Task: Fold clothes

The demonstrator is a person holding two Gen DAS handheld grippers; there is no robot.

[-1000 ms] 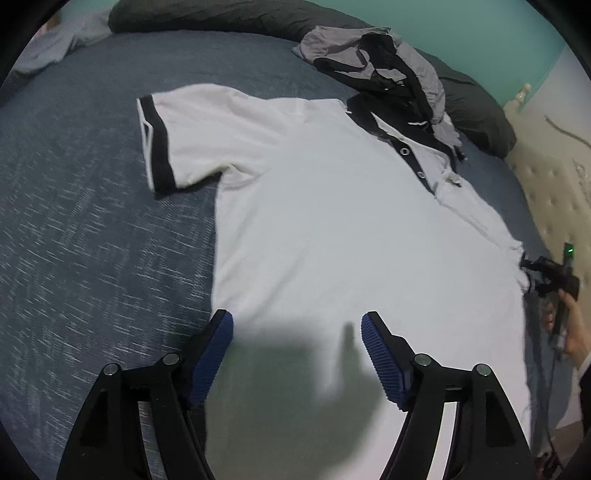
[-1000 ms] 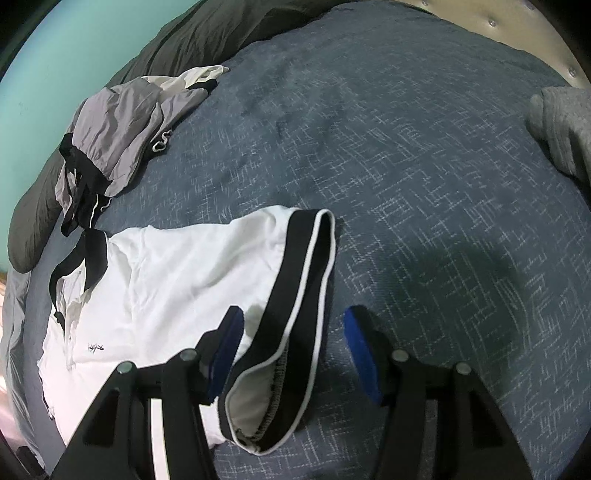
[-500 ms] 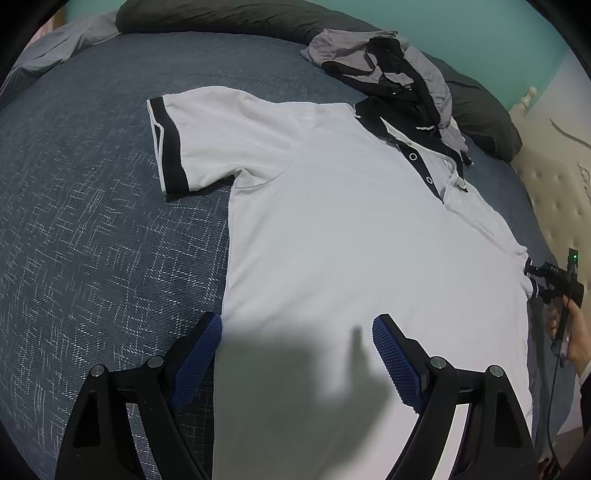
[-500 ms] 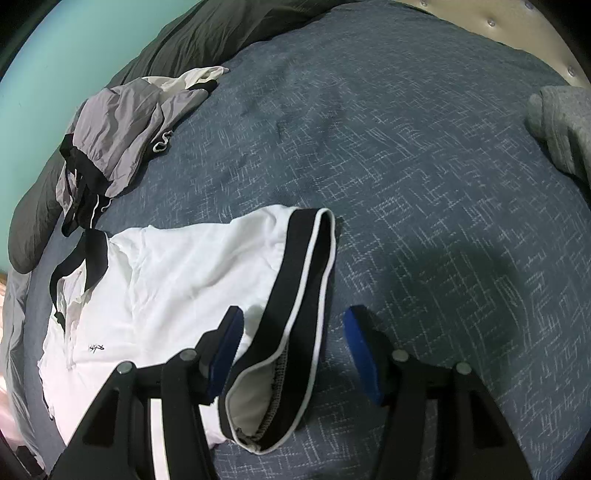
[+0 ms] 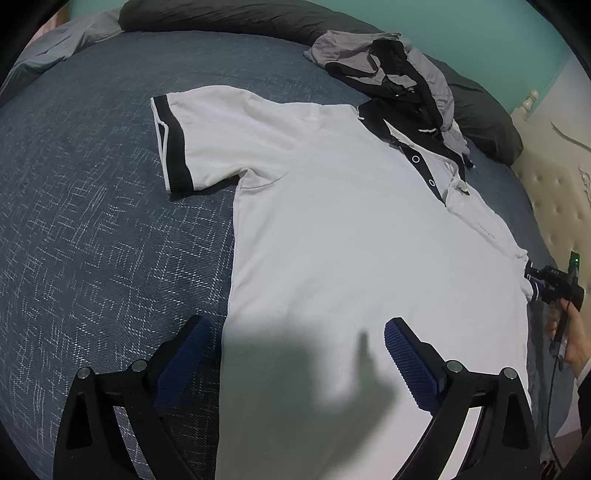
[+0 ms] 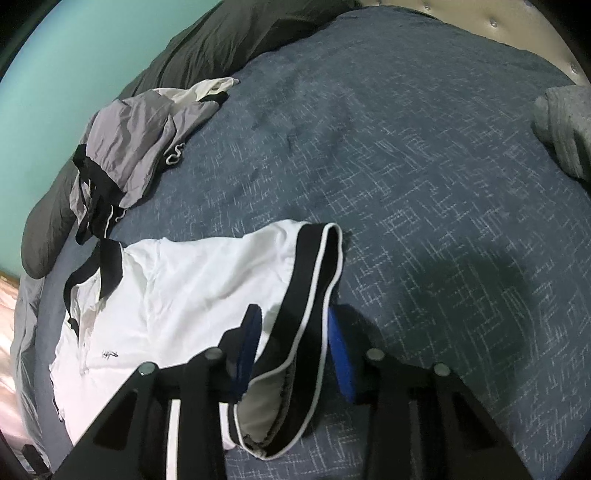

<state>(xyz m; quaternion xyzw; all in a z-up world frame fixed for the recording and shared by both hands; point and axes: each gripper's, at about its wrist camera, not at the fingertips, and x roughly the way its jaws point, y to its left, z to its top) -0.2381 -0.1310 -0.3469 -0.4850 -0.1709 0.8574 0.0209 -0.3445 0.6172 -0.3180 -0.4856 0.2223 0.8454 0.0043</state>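
A white polo shirt (image 5: 351, 240) with black collar and black sleeve bands lies flat on the blue bedspread (image 5: 92, 221). My left gripper (image 5: 295, 328) hovers over the shirt's side edge near the hem. Its jaws are opening wide, one pad above the bedspread and one above the shirt, with nothing held. In the right wrist view the shirt (image 6: 192, 288) ends in a black sleeve cuff (image 6: 314, 280). My right gripper (image 6: 291, 317) straddles that cuff and its jaws are closing on it. The right gripper (image 5: 550, 280) also shows at the shirt's far sleeve, held by a hand (image 5: 572, 339).
A crumpled grey and black garment (image 5: 388, 62) lies just beyond the collar, also seen as a grey heap (image 6: 136, 147). A dark pillow (image 5: 221, 14) runs along the teal wall. A tufted headboard (image 5: 554, 192) borders the right. A grey cloth (image 6: 565, 129) sits at the bed's edge.
The left jaws have spread wider over the shirt's edge. The right jaws have narrowed around the sleeve cuff. The shirt itself lies as before.
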